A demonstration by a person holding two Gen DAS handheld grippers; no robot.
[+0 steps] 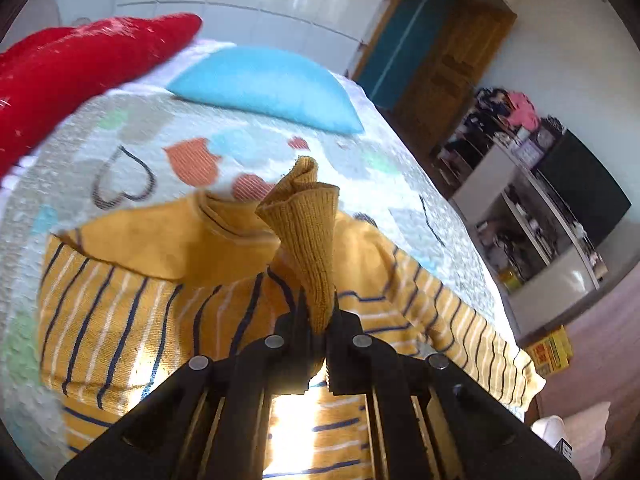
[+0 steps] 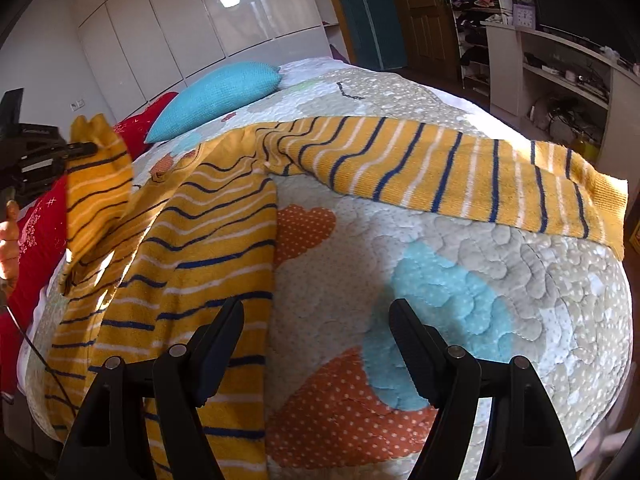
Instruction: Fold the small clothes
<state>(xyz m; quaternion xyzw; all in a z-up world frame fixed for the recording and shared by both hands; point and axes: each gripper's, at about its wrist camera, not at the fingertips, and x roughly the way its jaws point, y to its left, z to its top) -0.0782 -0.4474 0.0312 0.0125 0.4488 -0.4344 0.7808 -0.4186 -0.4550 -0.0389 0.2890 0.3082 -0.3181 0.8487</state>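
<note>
A small yellow sweater point(image 2: 208, 232) with navy and white stripes lies spread on the quilted bed point(image 2: 480, 264). My left gripper point(image 1: 318, 328) is shut on the ribbed yellow cuff point(image 1: 308, 220) of one sleeve and holds it up over the sweater body point(image 1: 132, 312). In the right wrist view the left gripper point(image 2: 86, 146) shows at far left, holding that sleeve lifted. The other sleeve point(image 2: 460, 176) lies stretched out flat to the right. My right gripper point(image 2: 316, 320) is open and empty, just above the sweater's right side edge.
A blue pillow point(image 2: 216, 96) and a red pillow point(image 1: 72, 68) lie at the head of the bed. White wardrobe doors point(image 2: 180, 24) stand behind. A shelf unit point(image 2: 560, 68) with clutter and a wooden door point(image 2: 420, 12) stand to the right.
</note>
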